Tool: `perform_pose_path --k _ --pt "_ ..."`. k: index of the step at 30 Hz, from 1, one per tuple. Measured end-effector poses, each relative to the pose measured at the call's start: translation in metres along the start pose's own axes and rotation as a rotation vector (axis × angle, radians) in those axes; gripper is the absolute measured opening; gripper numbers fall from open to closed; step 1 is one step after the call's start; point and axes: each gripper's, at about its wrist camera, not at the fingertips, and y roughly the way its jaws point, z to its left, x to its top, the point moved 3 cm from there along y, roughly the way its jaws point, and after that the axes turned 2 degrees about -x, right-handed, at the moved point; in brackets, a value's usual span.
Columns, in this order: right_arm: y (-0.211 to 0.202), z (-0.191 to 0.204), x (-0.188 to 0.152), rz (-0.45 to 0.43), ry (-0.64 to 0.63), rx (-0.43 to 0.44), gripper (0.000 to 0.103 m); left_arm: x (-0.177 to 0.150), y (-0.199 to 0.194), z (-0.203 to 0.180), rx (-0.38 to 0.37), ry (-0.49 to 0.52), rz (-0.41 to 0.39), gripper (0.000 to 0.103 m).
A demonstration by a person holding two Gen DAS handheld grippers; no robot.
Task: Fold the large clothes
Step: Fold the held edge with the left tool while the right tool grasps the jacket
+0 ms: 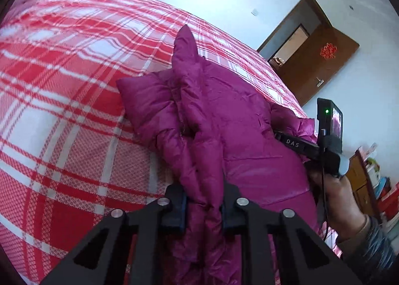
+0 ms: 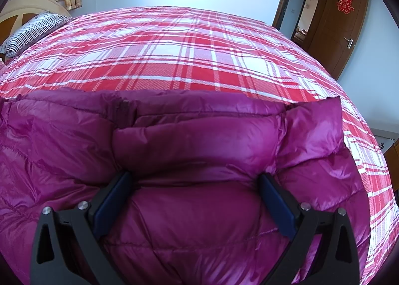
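1. The magenta puffer jacket [image 2: 189, 160] lies on the plaid bed [image 2: 199, 43].
2. The left hand-held gripper [image 1: 203, 206] is clamped on a jacket ridge; the slick fabric may slip out.
3. The right hand-held gripper [image 2: 194, 200] stands apart, pressing padding; puffy fill could spring back.

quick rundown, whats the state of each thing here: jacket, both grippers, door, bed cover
purple down jacket: lying on the bed, bunched, not yet neatly folded
left gripper: shut on a ridge of the jacket
right gripper: open wide, jaws astride a puffy jacket panel
wooden door: open
plaid bed cover: spread flat
striped pillow: lying at the headboard end
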Motion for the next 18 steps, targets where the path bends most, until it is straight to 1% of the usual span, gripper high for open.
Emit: perform_pose_path --k 3,5,6,8,10,12,13,14,16,18 --pt "-0.007 -0.008 0.0 0.01 0.019 0.092 0.102 0.006 -0.003 0.001 -0.028 -0.027 -0.002 0.016" --pt "-0.024 -0.016 -0.005 0.015 0.011 0.134 0.099 0.01 -0.009 0.003 -0.044 -0.026 -0.012 0.016" --pt "-0.033 -0.017 -0.007 0.004 0.006 0.147 0.098 0.011 -0.009 0.004 -0.049 -0.025 -0.013 0.015" --pt "-0.062 -0.02 -0.017 -0.049 -0.008 0.178 0.098 0.008 -0.009 0.004 -0.056 -0.024 -0.014 0.015" --pt "-0.072 -0.014 -0.031 -0.062 -0.051 0.181 0.102 0.003 -0.01 0.005 -0.067 -0.03 -0.02 0.015" --pt "-0.062 0.0 -0.046 -0.027 -0.135 0.137 0.102 0.005 -0.01 0.008 -0.091 -0.039 -0.036 0.015" --pt "-0.055 0.005 -0.053 -0.052 -0.158 0.118 0.103 0.006 -0.011 0.007 -0.093 -0.039 -0.04 0.015" --pt "-0.05 0.005 -0.054 -0.054 -0.147 0.132 0.103 0.007 -0.015 0.005 -0.101 -0.036 -0.049 0.014" --pt "-0.042 0.002 -0.051 -0.027 -0.121 0.159 0.103 0.011 -0.023 -0.003 -0.115 -0.027 -0.069 0.014" --pt "-0.04 0.003 -0.049 -0.02 -0.133 0.158 0.103 0.015 -0.028 -0.011 -0.13 -0.021 -0.083 0.014"
